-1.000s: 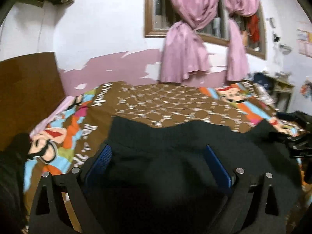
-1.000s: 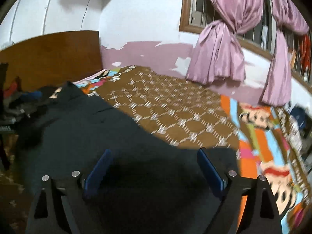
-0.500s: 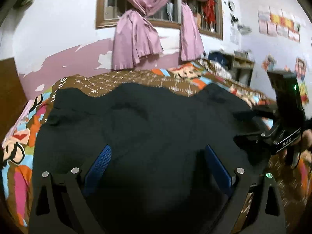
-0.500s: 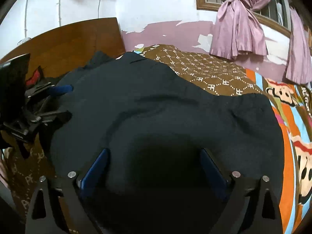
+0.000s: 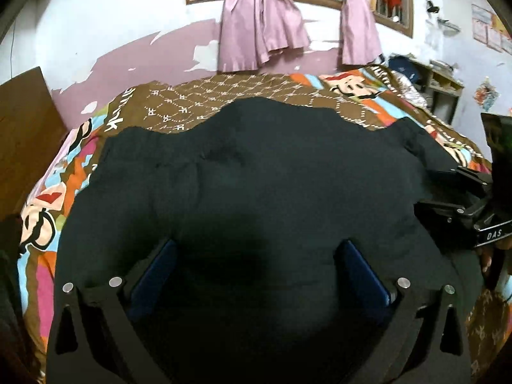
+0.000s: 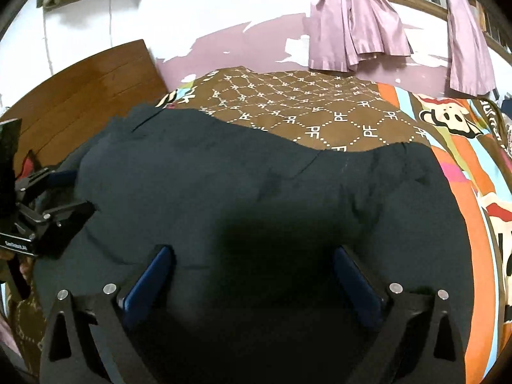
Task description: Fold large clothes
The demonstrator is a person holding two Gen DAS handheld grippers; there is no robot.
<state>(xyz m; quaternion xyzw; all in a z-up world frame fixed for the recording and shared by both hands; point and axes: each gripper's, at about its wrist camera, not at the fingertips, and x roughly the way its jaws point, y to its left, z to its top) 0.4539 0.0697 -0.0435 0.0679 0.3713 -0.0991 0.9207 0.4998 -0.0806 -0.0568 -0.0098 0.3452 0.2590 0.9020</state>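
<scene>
Pink curtains (image 5: 262, 32) are hung at the window, and a bed cover (image 6: 320, 108) with brown and bright cartoon patches is spread over the bed. On it a big black garment (image 5: 256, 172) is laid out flat. The left gripper (image 5: 256, 265) is held low over the near part of the cloth, its blue fingers (image 5: 153, 275) spread wide, and nothing is gripped. The right gripper (image 6: 252, 272) is held wide open over the cloth too, with nothing pinched.
</scene>
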